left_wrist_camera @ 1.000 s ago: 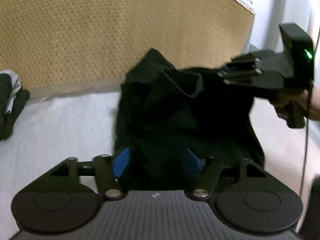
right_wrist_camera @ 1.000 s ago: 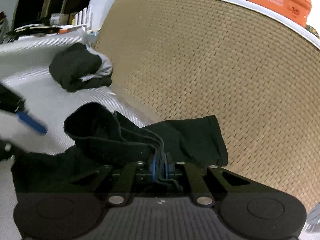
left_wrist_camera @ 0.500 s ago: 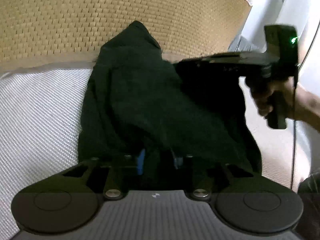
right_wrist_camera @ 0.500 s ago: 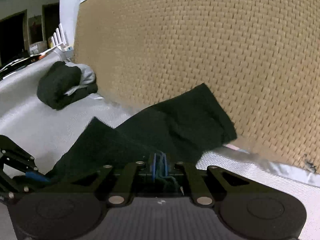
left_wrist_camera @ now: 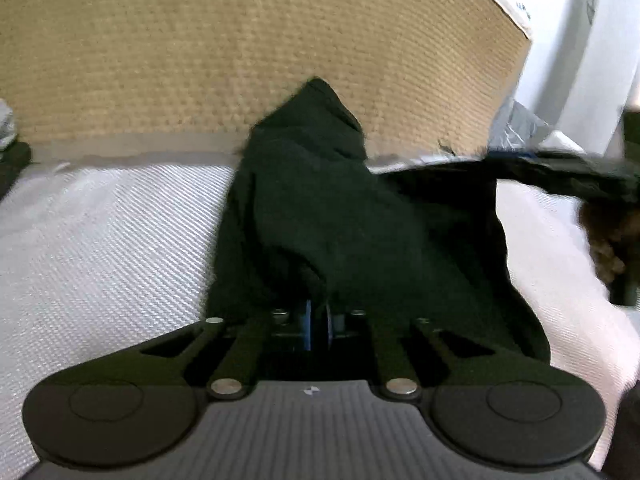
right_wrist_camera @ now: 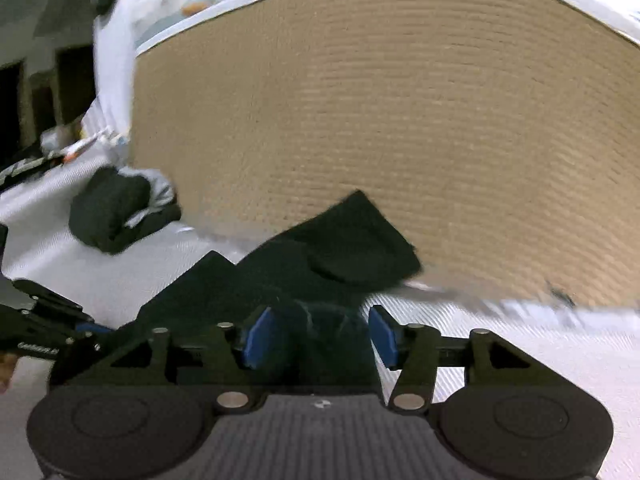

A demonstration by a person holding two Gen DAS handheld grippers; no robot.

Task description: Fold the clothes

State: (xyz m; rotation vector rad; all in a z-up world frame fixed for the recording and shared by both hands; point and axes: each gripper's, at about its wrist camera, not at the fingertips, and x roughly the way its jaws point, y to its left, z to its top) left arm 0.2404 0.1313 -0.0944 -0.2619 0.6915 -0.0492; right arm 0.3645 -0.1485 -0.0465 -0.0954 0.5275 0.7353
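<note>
Left gripper (left_wrist_camera: 318, 322): fingers drawn narrow, blue pads pinched on the near edge of the black garment (left_wrist_camera: 340, 216).
Right gripper (right_wrist_camera: 316, 338): fingers have just been opening — blue pads (right_wrist_camera: 256, 338) stand apart, dark cloth loose between them, not pressed.
Black garment: lies on the white woven bed surface (left_wrist_camera: 100, 240), stretching from the left fingers away to the tan woven headboard (left_wrist_camera: 200, 48), one corner raised against it.
Beyond the right fingers, to the left: a bundle of dark and grey clothes (right_wrist_camera: 120, 208) — well apart from the garment.
</note>
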